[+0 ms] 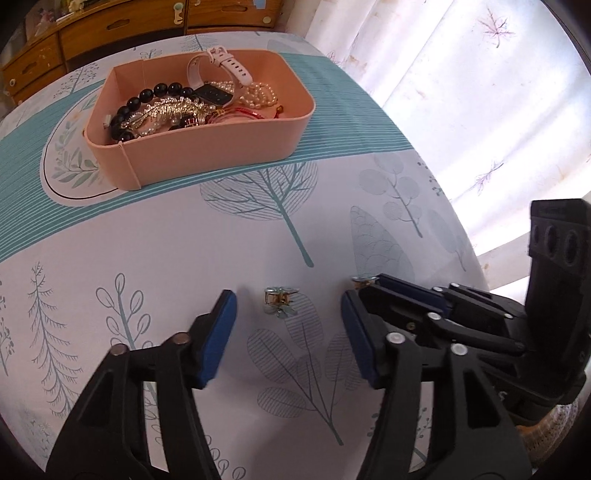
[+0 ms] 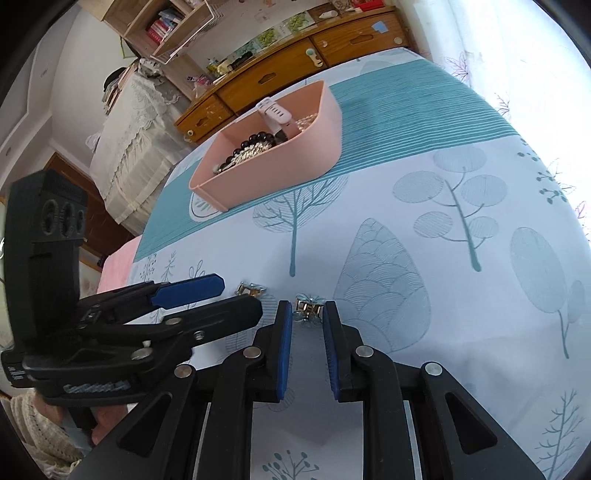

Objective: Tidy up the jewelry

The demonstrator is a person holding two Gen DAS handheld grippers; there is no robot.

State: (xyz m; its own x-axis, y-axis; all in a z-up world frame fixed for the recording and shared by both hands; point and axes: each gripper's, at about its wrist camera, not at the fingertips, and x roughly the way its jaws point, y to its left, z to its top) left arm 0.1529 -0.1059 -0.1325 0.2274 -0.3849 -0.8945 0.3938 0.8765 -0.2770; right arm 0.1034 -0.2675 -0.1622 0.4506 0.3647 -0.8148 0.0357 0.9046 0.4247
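Two small gold clips with pale flowers lie on the leaf-print tablecloth. One clip rests between the blue pads of my left gripper, which stands open and clear of it. My right gripper is shut on the other clip, pads tight at its sides. The two grippers sit side by side; the right gripper shows in the left wrist view, the left gripper and its clip in the right wrist view. Farther back stands a pink box holding black beads, a gold brooch, pearls and a pale-strapped watch.
Wooden drawers run behind the table. A bright curtain hangs past the table's right edge. A lace-covered bed lies at the far left. Bare tablecloth stretches between the grippers and the box.
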